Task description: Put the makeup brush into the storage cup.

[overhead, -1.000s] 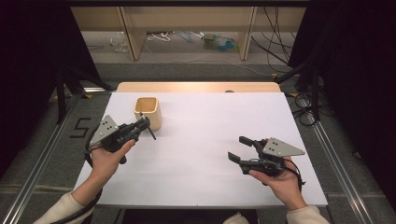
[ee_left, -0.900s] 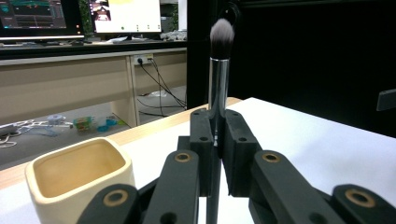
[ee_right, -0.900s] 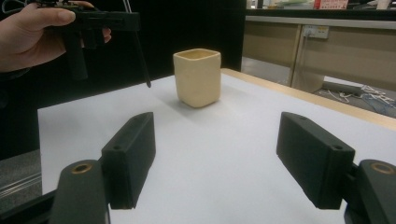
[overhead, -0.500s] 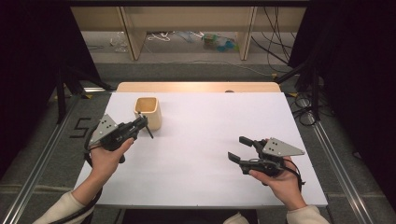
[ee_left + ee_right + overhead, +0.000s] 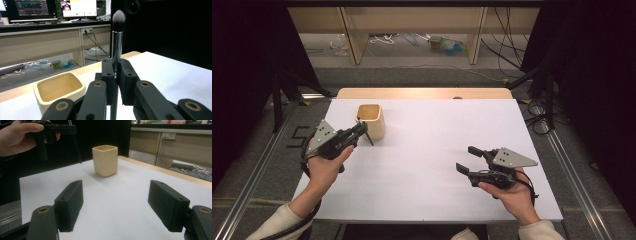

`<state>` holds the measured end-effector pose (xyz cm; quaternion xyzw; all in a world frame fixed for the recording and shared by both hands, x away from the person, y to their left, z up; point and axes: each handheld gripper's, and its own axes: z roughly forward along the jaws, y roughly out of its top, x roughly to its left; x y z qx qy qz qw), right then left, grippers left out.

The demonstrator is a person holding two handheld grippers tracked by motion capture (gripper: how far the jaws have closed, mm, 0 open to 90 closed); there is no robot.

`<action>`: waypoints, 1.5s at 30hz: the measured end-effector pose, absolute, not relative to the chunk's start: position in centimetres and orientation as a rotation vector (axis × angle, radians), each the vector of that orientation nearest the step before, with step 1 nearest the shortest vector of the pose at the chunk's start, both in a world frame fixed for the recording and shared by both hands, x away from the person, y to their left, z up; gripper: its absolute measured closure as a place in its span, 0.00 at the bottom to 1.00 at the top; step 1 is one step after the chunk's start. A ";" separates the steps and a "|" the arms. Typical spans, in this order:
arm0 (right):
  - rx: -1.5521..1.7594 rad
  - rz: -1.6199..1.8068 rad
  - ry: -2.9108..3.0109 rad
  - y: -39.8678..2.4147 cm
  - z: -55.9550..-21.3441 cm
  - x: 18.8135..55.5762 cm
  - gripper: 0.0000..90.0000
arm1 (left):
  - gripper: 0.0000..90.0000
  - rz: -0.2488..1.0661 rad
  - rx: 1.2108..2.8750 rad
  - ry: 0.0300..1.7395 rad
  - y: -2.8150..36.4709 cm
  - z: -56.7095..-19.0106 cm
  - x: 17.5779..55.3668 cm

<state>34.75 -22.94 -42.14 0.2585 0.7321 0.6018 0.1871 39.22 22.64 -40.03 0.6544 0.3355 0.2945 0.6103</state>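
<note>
The left tongs are clamping a makeup brush upright, just beside the cream cup at the far left of the desk; dropping it in is probably remaining. The right tongs are hanging open, empty. Nothing is differing from a second ago.

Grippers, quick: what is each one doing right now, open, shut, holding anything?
Left gripper: shut on a makeup brush, bristles up.
Right gripper: open, holding nothing.
</note>
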 end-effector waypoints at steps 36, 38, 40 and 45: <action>0.725 1.709 2.058 -22.9 -42.3 34.8 0.33 | 0.93 0.775 1.498 0.841 22.7 -39.7 40.5; 0.722 1.709 2.056 -22.8 -42.3 34.8 0.33 | 0.93 0.777 1.496 0.844 22.7 -39.6 40.6; 0.721 1.711 2.055 -22.8 -42.3 34.8 0.33 | 0.93 0.782 1.498 0.847 22.8 -39.6 40.7; 0.721 1.705 2.063 -22.9 -42.3 34.8 0.33 | 0.93 0.792 1.497 0.847 22.7 -39.5 41.0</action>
